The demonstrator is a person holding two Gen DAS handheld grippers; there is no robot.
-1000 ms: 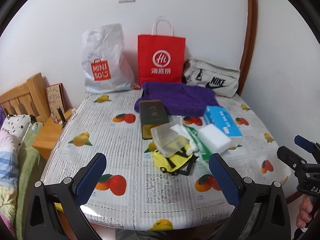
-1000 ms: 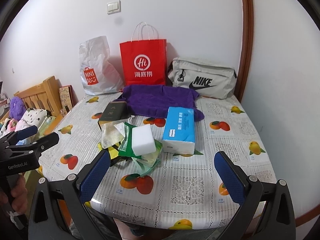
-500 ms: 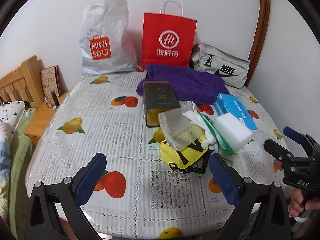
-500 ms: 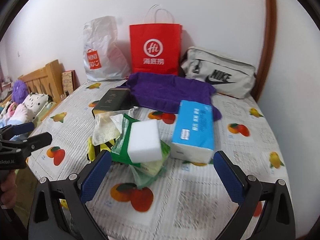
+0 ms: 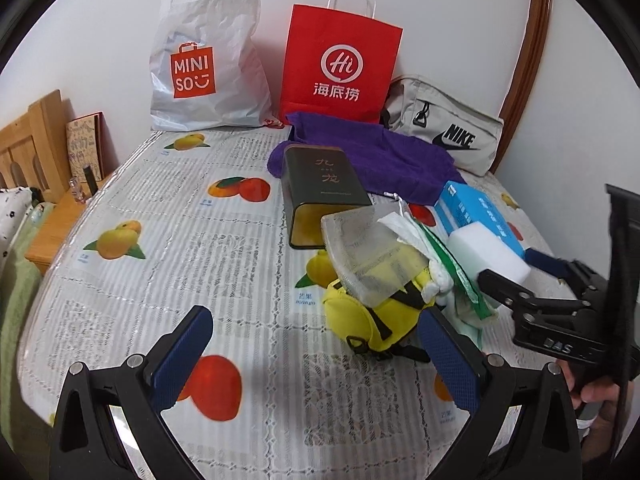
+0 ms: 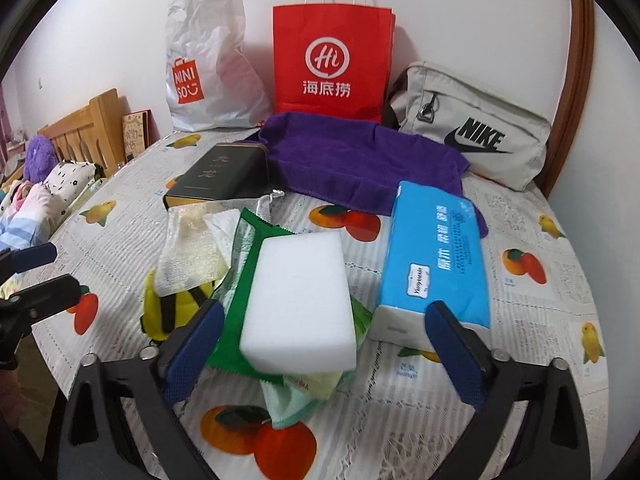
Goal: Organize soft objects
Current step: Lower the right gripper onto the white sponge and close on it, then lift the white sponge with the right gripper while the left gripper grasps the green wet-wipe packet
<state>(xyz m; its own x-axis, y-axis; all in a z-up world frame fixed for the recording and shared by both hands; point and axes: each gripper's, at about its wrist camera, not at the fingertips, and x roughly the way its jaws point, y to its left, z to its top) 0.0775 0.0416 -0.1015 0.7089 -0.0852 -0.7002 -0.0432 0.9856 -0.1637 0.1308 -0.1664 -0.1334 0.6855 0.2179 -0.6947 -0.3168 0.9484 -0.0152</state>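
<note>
A white sponge block (image 6: 298, 300) lies on top of a green packet (image 6: 240, 280) in a heap at mid-table. My right gripper (image 6: 320, 336) straddles the sponge; its jaws are closing and the pads stand clear of the block's sides. The sponge (image 5: 486, 256) also shows in the left wrist view. A yellow pouch (image 5: 372, 320) lies under a sheer mesh bag (image 5: 368, 252). My left gripper (image 5: 316, 344) hovers open just in front of the pouch, nothing between its pads. A blue tissue pack (image 6: 436, 256) lies to the right, a purple towel (image 6: 360, 160) behind.
A dark tin box (image 5: 324, 188) lies beside the heap. A Miniso plastic bag (image 5: 200, 60), a red paper bag (image 5: 340, 64) and a grey Nike bag (image 6: 472, 140) line the wall. The fruit-print tablecloth (image 5: 180, 248) is bare on the left. A wooden bed frame (image 5: 28, 148) stands left.
Both grippers have come down and closer to the heap. The right one now straddles the white sponge with narrower jaws. The left one has neared the yellow pouch.
</note>
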